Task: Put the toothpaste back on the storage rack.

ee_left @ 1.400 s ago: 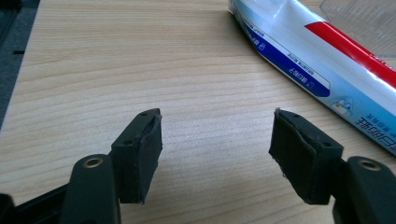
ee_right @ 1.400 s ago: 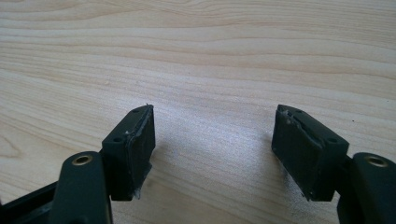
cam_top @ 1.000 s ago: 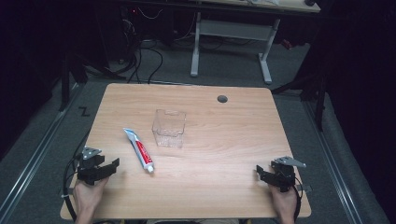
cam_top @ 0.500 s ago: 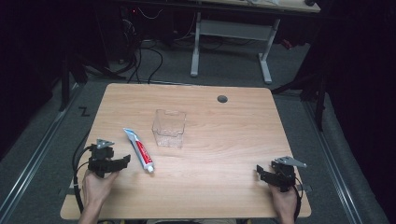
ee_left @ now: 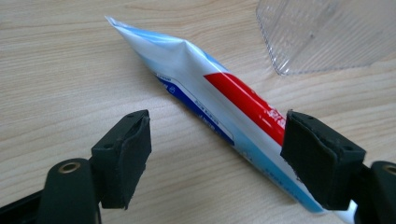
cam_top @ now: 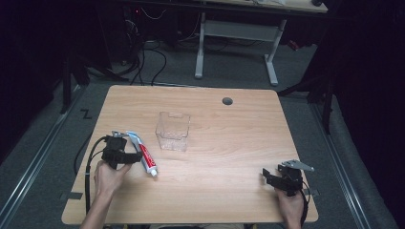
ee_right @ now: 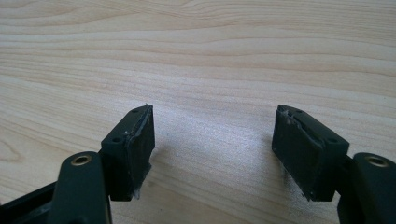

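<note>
The toothpaste tube (ee_left: 224,121) lies slantwise between the spread jaws of the left claw (ee_left: 217,154), ungripped. At two o'clock: a clear container (ee_left: 327,32). The right claw (ee_right: 212,149) gapes over bare surface (ee_right: 196,56).

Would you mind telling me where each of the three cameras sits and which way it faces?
High view: above the person's table edge, looking forward and down; both forearms and tongs, left tongs, right tongs.
Left gripper view: on the left tongs, aimed at the red, white and blue toothpaste tube and the clear plastic box.
Right gripper view: on the right tongs, facing the bare light wooden table.
High and left gripper views share tube and box.
</note>
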The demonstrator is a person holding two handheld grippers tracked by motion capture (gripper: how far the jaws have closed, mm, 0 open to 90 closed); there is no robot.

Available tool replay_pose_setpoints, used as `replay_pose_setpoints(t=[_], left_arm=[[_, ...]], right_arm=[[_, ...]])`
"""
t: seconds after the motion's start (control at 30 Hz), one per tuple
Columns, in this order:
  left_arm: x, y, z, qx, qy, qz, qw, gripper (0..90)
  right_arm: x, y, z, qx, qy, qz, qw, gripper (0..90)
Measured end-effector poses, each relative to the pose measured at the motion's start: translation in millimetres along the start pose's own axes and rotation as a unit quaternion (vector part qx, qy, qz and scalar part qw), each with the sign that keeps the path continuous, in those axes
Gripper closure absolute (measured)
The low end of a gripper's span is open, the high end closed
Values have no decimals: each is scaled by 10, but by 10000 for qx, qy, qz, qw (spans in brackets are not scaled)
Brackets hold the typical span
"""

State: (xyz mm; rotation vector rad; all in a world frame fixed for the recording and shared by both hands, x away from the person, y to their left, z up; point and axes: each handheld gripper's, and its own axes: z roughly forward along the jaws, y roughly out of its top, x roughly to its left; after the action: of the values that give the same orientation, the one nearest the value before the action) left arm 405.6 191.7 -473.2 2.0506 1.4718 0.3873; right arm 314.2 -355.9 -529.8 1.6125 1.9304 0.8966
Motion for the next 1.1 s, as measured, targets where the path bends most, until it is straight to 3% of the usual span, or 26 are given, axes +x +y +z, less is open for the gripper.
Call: replay_pose_setpoints(t=[0.23, 0.63, 0.87, 1.1], left_arm=[[-29, 110, 72, 106, 224, 11, 9997, 243], [-58, 280, 260, 231, 259, -158, 9993, 249], [-49, 284, 401, 403, 354, -224, 9983, 265], [-57, 281, 497, 589, 298, -298, 9974, 277]], right_arm=[[-4, 0, 0, -4, 8, 6, 10000, 299], [-3, 3, 3, 0, 0, -1, 10000, 303], [-12, 8, 7, -1, -5, 3, 10000, 305], [-14, 8, 7, -4, 0, 6, 10000, 303]])
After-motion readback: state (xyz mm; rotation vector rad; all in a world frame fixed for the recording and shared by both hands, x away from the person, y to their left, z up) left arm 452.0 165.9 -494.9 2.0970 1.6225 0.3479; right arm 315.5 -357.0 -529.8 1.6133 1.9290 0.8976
